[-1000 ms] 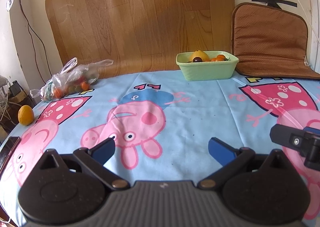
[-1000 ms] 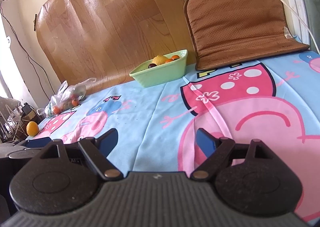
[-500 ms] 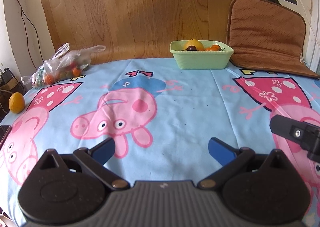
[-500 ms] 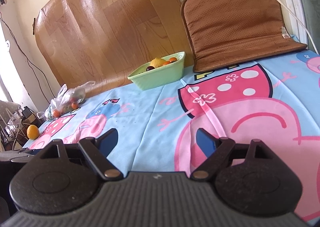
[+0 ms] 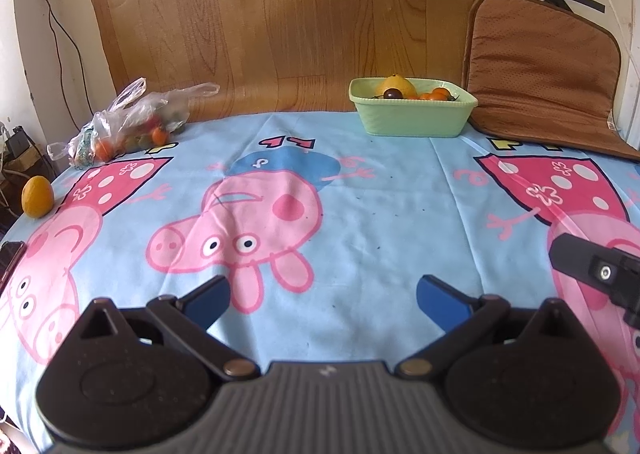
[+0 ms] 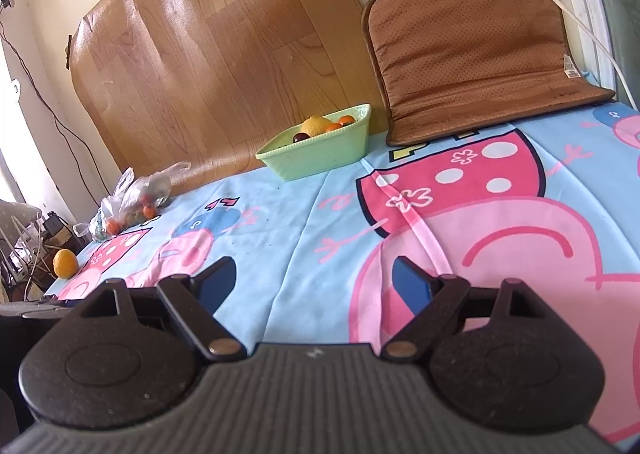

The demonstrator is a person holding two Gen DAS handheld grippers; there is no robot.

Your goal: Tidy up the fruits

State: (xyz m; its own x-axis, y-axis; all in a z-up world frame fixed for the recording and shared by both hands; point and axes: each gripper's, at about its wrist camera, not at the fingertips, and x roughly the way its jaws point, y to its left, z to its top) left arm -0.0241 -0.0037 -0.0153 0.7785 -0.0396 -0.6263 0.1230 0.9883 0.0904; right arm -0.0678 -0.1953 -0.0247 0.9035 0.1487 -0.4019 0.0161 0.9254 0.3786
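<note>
Both claws, your left claw [image 5: 323, 300] and right claw [image 6: 314, 282], hang released above the cartoon-print desk [image 5: 384, 189], well short of the pale green plastic fruit basket [image 5: 412, 113].

1 green basin [image 5: 412, 115], 1 plastic bag [image 5: 128, 121], 1 loose lemon [image 5: 37, 196], 1 brown cushion [image 5: 540, 69].

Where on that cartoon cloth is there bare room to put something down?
The wide middle of the cloth, between the fruit bag and green bowl at the back and both grippers in front. Crowded: far left edge, with bag and loose lemon.
</note>
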